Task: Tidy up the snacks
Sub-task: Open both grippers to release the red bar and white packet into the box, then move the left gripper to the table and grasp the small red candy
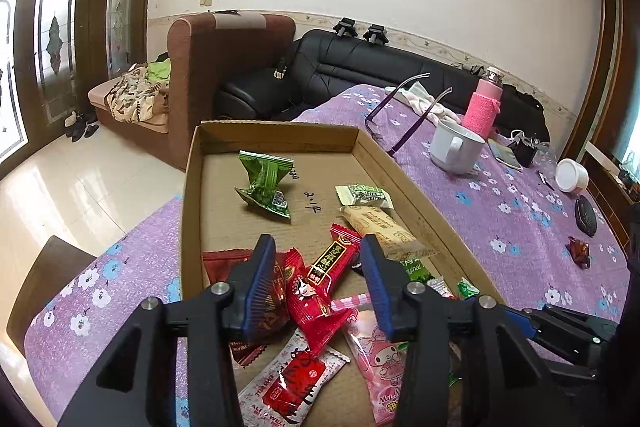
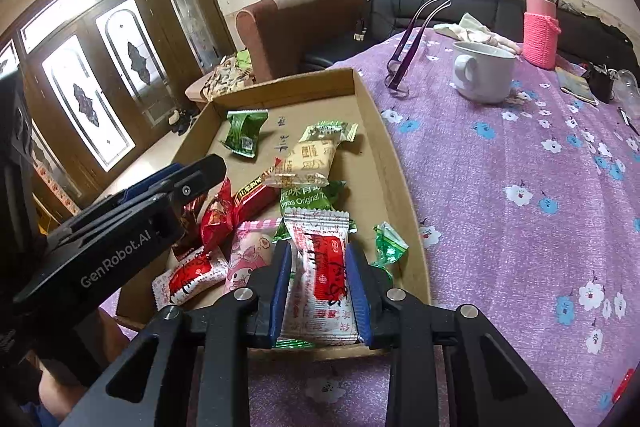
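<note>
Pinching a light, crinkly white-and-red snack packet mid-body at lower centre, the right gripper is holding narrowly; the left gripper is gaping empty.

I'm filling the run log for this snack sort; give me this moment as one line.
left gripper: open over red packets | right gripper: shut on white-and-red packet | cardboard tray: holds snacks | stage: placing

My two wrist cameras looked steeply down, close over the tray; both shared its snacks and the table.
</note>
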`<state>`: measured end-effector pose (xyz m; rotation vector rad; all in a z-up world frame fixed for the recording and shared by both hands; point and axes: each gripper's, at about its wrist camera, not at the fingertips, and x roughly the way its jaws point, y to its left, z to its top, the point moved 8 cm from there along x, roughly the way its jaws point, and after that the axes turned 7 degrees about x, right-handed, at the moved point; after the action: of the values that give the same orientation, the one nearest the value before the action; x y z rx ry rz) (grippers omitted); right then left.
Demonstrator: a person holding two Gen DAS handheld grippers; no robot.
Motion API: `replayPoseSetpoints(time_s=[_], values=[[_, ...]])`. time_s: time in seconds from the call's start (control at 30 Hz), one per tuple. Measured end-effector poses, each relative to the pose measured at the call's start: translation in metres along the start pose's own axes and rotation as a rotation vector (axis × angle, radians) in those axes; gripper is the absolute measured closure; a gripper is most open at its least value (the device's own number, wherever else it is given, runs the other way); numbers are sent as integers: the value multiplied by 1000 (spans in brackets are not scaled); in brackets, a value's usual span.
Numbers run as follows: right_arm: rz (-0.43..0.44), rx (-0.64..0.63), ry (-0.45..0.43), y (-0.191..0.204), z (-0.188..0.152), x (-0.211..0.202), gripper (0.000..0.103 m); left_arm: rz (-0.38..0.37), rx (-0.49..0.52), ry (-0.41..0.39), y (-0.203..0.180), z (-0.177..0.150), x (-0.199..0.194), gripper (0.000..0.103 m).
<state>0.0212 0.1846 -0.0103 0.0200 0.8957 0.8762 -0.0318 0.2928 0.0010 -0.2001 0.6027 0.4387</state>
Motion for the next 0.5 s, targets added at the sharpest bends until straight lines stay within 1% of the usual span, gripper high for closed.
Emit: replayPoseSetpoints(time_s=[0.27,0.4,0.5], values=[[60,60,-15,-5,3,-23,72,17,-1,-8,1,1,-2,54],[97,127,-25,-21,6,-45,72,26,1,-15,1,2,-3,51],[98,166,-35,-37,6,-59,72,36,8,-17,1,2,-4,50]])
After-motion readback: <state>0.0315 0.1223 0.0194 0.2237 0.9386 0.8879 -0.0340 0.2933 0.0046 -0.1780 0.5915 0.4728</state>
